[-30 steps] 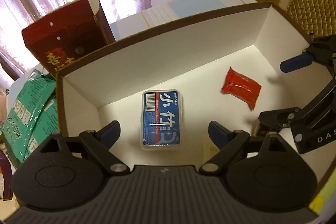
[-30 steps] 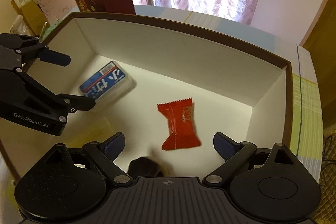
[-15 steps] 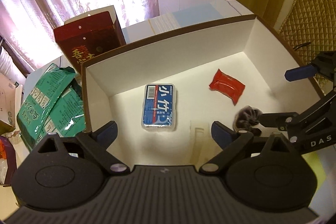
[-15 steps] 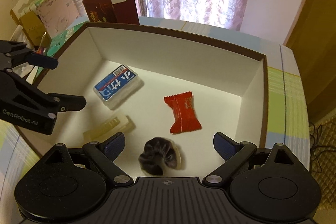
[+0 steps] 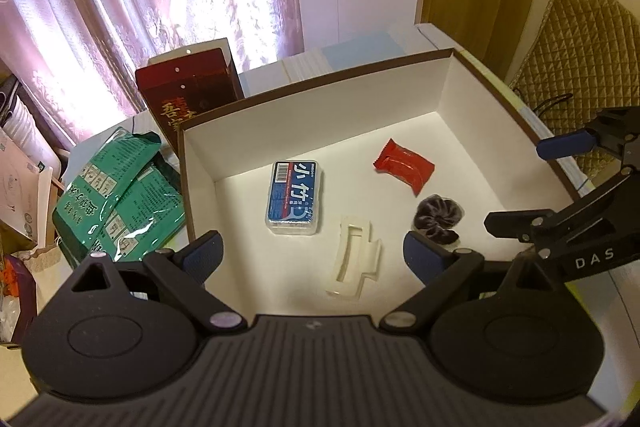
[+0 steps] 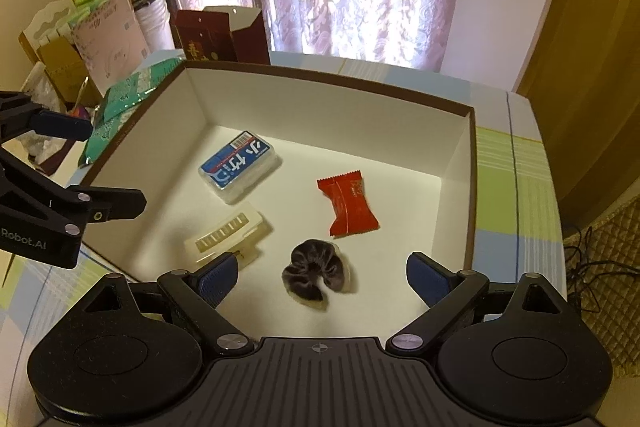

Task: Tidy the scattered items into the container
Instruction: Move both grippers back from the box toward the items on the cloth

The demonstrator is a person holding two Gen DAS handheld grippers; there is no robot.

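Left wrist view: left gripper (image 5: pixel 310 254) is hovering over the box's (image 5: pixel 316 99) near-left corner, jaws spread wide, nothing between them. The white floor is lying open toward the far wall & right side. Blue-label case (image 5: pixel 295 196) is sitting near the left wall, cream clip (image 5: pixel 354 261) by the near edge.

Right wrist view: right gripper (image 6: pixel 322 281) is hanging over the near edge, jaws apart & empty — dark scrunchie (image 6: pixel 318 273) is lying between its fingers, red candy packet (image 6: pixel 349 203) mid-floor.
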